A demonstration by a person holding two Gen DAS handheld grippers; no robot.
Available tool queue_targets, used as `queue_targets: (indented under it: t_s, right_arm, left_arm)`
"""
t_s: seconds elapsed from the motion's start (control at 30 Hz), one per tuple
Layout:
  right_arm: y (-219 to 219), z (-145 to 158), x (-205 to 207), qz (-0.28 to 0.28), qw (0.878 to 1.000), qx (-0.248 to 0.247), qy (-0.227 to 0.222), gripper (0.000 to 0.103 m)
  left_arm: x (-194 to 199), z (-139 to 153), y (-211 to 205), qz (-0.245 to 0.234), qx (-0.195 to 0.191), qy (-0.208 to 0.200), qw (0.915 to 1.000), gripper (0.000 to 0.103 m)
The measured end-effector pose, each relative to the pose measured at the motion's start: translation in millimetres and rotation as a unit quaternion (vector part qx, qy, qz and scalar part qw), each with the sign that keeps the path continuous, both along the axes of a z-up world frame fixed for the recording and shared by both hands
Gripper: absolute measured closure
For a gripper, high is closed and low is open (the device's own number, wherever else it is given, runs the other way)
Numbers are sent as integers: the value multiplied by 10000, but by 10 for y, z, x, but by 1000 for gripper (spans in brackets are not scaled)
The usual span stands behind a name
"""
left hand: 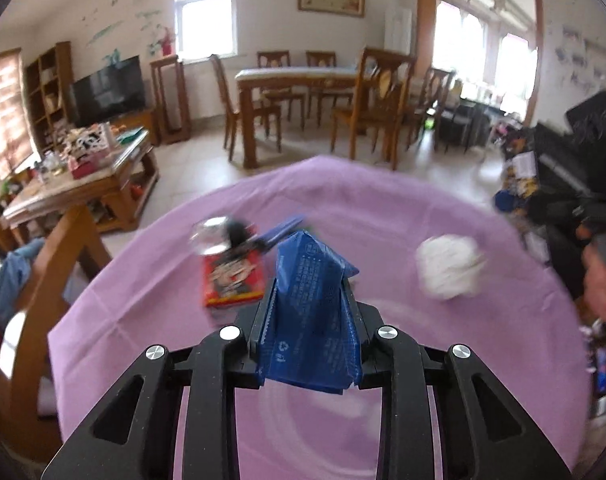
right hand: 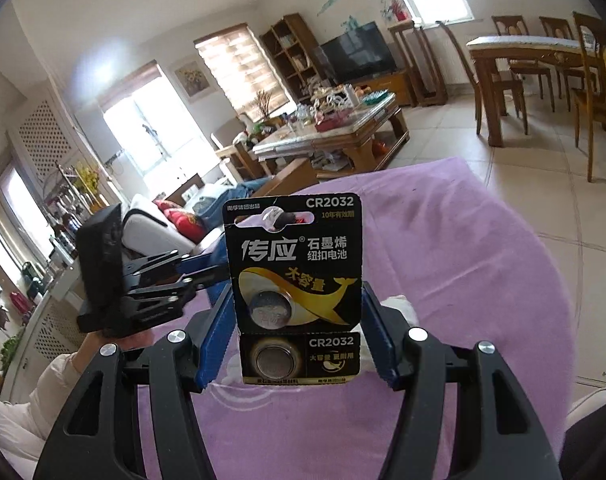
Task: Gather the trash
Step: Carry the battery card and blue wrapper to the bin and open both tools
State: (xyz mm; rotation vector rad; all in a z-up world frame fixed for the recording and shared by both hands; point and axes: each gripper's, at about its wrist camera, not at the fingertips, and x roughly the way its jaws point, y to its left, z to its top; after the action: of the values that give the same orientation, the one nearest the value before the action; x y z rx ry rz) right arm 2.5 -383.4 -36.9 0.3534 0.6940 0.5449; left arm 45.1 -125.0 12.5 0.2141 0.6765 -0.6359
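Observation:
My left gripper (left hand: pixel 309 280) is shut on a blue foil wrapper (left hand: pixel 311 308) and holds it above the purple tablecloth (left hand: pixel 383 208). On the cloth lie a red packet (left hand: pixel 233 278) with a clear plastic piece (left hand: pixel 213 234) at its far end, and a crumpled white tissue (left hand: pixel 449 266) to the right. My right gripper (right hand: pixel 297 300) is shut on a black battery card (right hand: pixel 297 272) marked CR2032, held upright above the cloth (right hand: pixel 463 280). The left gripper (right hand: pixel 143 284) shows at the left of the right wrist view. A white tissue (right hand: pixel 399 306) peeks out behind the right finger.
A cluttered coffee table (left hand: pixel 83 176) stands to the left, beside a wooden chair frame (left hand: pixel 63 248). A dining table with chairs (left hand: pixel 303 84) stands behind. A black bag (left hand: pixel 575 168) and the other hand (left hand: pixel 601 276) are at the right edge. A sofa (right hand: pixel 159 224) stands left.

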Motion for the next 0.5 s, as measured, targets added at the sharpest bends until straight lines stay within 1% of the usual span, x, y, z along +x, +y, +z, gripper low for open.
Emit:
queue_targets:
  t_s: [0.07, 0.13, 0.23, 0.33, 0.43, 0.5]
  right_arm:
    - [-177, 33, -93, -173, 9998, 47, -78, 44]
    - [-367, 67, -200, -407, 9990, 71, -165, 44]
    - [-740, 91, -370, -855, 9960, 80, -238, 44]
    - [-1174, 63, -558, -1337, 9907, 129, -213, 44]
    - [-1576, 6, -754, -1782, 9837, 155, -174, 44]
    - [-1905, -57, -917, -2194, 9754, 147, -126, 44]
  left_arm:
    - [-94, 102, -130, -146, -204, -31, 9997, 74]
    - [-196, 213, -350, -363, -478, -13, 9982, 74]
    - [-327, 307, -800, -773, -810, 80, 9937, 74]
    - [-461, 302, -1302, -1176, -1004, 232, 9877, 74]
    - [-645, 226, -1879, -1621, -1084, 373, 9801, 74]
    - [-735, 164, -2279, -1910, -1168, 513, 9733, 74]
